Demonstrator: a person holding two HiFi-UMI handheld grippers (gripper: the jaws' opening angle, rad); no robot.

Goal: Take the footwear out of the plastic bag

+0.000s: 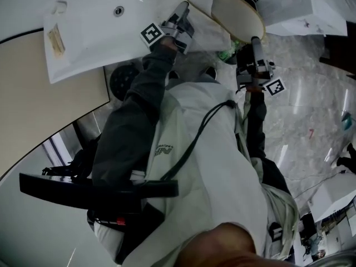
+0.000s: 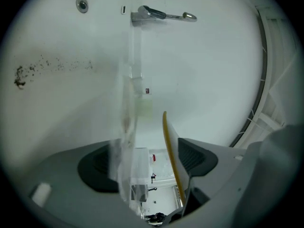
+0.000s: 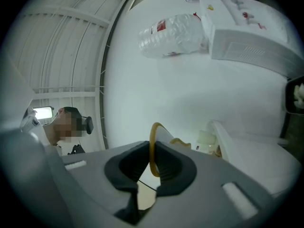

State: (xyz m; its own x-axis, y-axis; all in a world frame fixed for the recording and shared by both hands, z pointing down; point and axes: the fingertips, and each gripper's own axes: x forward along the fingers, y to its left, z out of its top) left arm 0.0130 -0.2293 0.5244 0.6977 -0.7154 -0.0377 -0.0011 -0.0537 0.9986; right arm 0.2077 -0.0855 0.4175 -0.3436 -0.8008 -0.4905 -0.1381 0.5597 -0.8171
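A white slipper (image 1: pixel 236 11) with a tan sole is held up between my two grippers in the head view. Crinkled clear plastic bag (image 1: pixel 208 33) hangs below it. My left gripper (image 1: pixel 182 13) is at the slipper's left end. In the left gripper view its jaws (image 2: pixel 148 163) stand apart: a strip of the clear bag (image 2: pixel 127 141) hangs near the left pad, and the slipper's yellow-rimmed edge (image 2: pixel 170 146) runs beside the right pad. My right gripper (image 1: pixel 255 44) is shut on the slipper's yellow rim (image 3: pixel 153 144), pinched between its black pads (image 3: pixel 153 167).
A white basin surface (image 2: pixel 199 70) with a chrome tap (image 2: pixel 161 15) lies ahead of the left gripper. A white box (image 3: pixel 251 32) and a wrapped packet (image 3: pixel 173 32) lie beyond the right gripper. A person (image 3: pixel 66 125) stands at the left there. Marble floor (image 1: pixel 311 110) is at the right.
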